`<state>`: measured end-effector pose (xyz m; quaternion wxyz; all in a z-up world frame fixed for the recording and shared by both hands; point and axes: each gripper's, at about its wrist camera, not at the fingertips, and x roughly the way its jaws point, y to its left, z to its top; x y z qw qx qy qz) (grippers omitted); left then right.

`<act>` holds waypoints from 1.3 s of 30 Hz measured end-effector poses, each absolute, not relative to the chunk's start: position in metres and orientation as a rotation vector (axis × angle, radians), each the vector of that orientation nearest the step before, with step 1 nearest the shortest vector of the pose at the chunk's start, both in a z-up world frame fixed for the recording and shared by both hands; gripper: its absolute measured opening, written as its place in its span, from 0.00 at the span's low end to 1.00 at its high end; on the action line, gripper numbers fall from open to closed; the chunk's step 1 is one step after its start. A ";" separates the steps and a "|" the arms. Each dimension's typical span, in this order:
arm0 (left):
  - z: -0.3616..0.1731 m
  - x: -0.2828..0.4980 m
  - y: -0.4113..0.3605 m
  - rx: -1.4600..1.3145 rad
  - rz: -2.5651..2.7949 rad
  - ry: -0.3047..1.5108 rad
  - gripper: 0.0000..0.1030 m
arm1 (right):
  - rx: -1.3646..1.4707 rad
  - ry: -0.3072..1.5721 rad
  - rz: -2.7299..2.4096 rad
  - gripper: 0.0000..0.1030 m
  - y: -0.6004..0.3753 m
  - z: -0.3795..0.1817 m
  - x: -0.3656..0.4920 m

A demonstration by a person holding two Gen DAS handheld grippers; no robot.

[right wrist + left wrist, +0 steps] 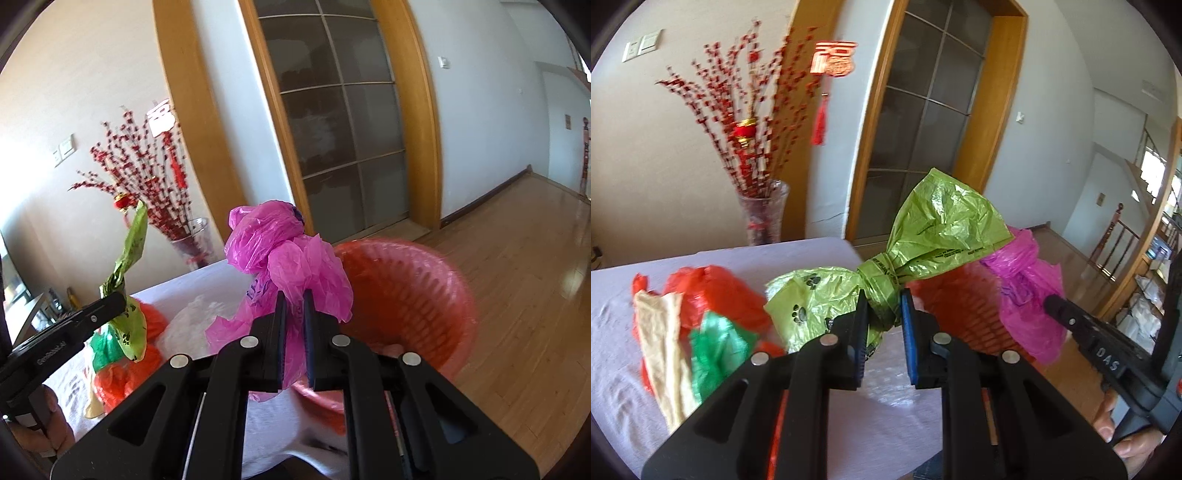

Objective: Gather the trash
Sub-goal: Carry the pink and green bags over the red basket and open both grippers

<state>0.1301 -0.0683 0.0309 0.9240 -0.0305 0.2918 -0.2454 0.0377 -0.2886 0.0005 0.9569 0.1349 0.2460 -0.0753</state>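
Note:
My left gripper [884,301] is shut on the knotted neck of a light green bag with paw prints [938,221], held above the table. My right gripper [294,301] is shut on a crumpled magenta plastic bag [280,254], lifted beside the rim of a red slatted basket [417,291]. From the left wrist view the magenta bag [1023,291] and the right gripper's black body [1100,343] sit to the right, with the red basket [956,314] behind. The right wrist view catches the green bag [129,258] at the left.
A red bag, a green bag and a cream rag [665,332] lie piled on the table with a pale cloth [628,387]. A glass vase of red berry branches [762,214] stands at the table's far edge. A clear crumpled bag [192,325] lies near the basket. Wooden floor [517,295] spreads to the right.

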 end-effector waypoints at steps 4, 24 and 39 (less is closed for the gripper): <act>0.031 0.136 -0.089 -0.071 -0.556 0.608 0.17 | 0.282 0.490 -0.199 0.09 -0.303 -0.001 0.034; 0.000 0.163 -0.178 -0.070 -0.730 0.703 0.17 | 0.370 0.464 -0.339 0.09 -0.368 -0.011 0.034; -0.028 0.195 -0.215 -0.087 -0.750 0.798 0.35 | 0.422 0.462 -0.330 0.24 -0.402 -0.024 0.042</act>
